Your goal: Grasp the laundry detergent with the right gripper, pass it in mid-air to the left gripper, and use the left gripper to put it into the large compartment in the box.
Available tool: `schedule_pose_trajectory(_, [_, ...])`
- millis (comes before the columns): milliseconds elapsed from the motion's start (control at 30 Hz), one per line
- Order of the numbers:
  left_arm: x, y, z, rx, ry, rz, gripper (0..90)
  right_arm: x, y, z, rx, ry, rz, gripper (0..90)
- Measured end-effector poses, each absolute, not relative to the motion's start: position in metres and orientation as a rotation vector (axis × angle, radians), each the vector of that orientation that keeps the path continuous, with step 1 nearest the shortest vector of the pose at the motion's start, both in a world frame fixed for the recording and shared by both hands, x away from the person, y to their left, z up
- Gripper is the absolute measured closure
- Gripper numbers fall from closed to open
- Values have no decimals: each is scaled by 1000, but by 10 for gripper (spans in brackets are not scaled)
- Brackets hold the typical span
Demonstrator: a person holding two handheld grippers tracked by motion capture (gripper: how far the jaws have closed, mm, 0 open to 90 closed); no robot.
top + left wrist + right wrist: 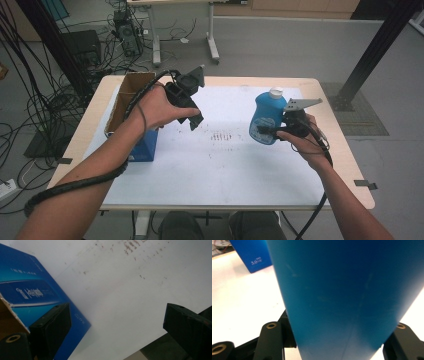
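Nearest the lens in the right gripper view: blue bottle, smooth plastic wall close up, a black jaw on either side pressing its flanks; in the high view, same bottle upright with white cap on top, held clear above the white table on the right side, clamped about mid-body by the right gripper; firm hold, jaws closed onto the bottle's width, nothing slack visible. Left gripper raised above the table's left part, near the open blue box; jaws standing wide apart with nothing between them, plain in the left gripper view, box corner just behind one jaw. Judged by look: rigid moulded plastic, glossy and likely slippery; weight impossible to tell, contents hidden; probably bottom-heavy if filled, so prone to pivot in a two-point pinch. Best grip likely across the flat broad faces at or below the middle, away from the tapering shoulder and the cap; squeeze kept moderate, since thin walls may dent.
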State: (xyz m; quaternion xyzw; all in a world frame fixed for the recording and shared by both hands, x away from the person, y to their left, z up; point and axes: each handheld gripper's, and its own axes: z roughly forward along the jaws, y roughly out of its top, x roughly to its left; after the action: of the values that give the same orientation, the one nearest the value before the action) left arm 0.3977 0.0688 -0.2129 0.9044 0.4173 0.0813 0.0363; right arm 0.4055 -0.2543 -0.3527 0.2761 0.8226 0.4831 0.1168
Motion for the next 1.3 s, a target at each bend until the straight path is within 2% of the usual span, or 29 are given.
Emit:
schedule_pose_trajectory(767, [393,71,-158,2986,898,168,77,419,-163,-328,498,2656,1473,422])
schedule_pose_trajectory(1300, [389,61,-142,3067,690,163,68,419,-112,-320,235,2770,1517,421])
